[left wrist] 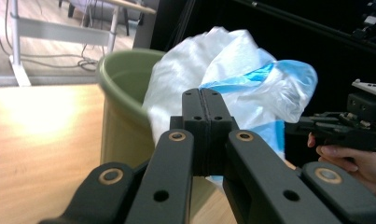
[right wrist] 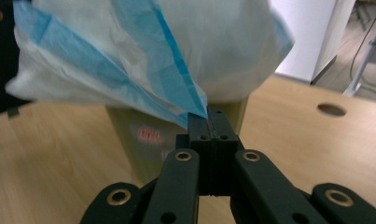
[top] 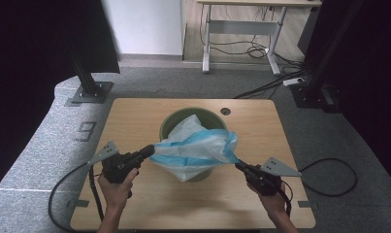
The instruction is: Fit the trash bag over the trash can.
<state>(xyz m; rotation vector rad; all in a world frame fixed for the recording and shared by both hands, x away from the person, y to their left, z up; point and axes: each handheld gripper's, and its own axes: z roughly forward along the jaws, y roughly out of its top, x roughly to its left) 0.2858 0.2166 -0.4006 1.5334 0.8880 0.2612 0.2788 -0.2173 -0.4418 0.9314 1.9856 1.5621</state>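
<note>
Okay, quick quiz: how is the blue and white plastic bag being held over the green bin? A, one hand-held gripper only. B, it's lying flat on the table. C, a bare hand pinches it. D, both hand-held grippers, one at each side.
D: the left hand-held gripper and right hand-held gripper each clamp a side of the plastic bag, stretched above the green bin.

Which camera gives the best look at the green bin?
The high view: it shows the green bin from above, its round rim and its place on the table, with the plastic bag stretched over it. The left gripper view shows one side and rim; the right gripper view shows a blurred part of the wall.
</note>
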